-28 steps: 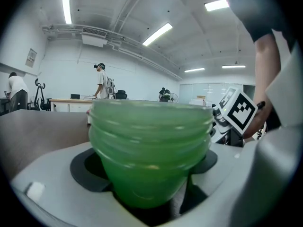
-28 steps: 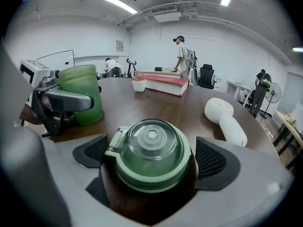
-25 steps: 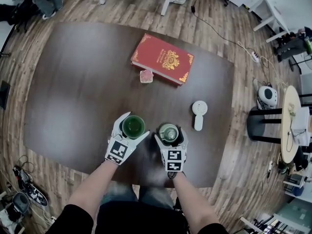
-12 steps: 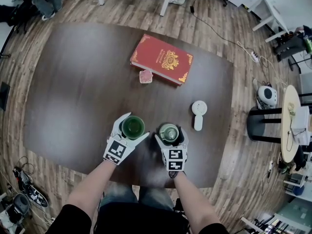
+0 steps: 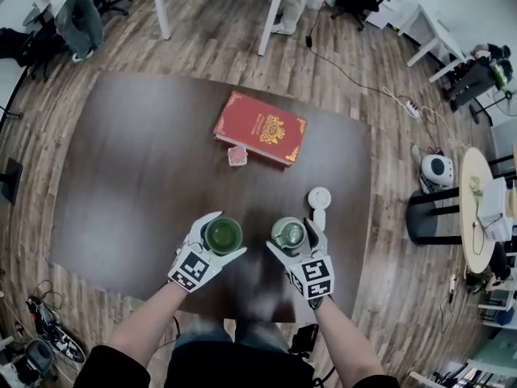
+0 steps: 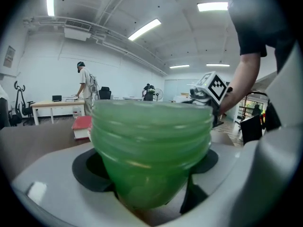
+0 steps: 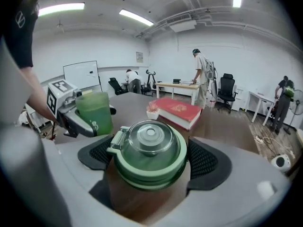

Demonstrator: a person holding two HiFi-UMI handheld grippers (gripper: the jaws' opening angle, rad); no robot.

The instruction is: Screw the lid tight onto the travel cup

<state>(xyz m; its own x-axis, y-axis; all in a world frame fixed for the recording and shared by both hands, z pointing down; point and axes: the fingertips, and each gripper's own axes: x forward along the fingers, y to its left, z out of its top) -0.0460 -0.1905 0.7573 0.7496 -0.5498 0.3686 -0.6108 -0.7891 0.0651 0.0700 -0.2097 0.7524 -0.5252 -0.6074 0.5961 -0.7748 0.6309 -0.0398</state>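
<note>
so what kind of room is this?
Probably an open-plan office or lab: a whiteboard on the wall, a desk with an office chair nearby, and ceiling strip lights.

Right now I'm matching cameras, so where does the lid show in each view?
Head view: lid lower centre, right of the cup.
Left gripper view: cannot be made out.
Right gripper view: centre, between the jaws.
Shared landmark: the red book.

Black short sleeves [image 5: 113,368], perhaps jeans [image 5: 202,332].
</note>
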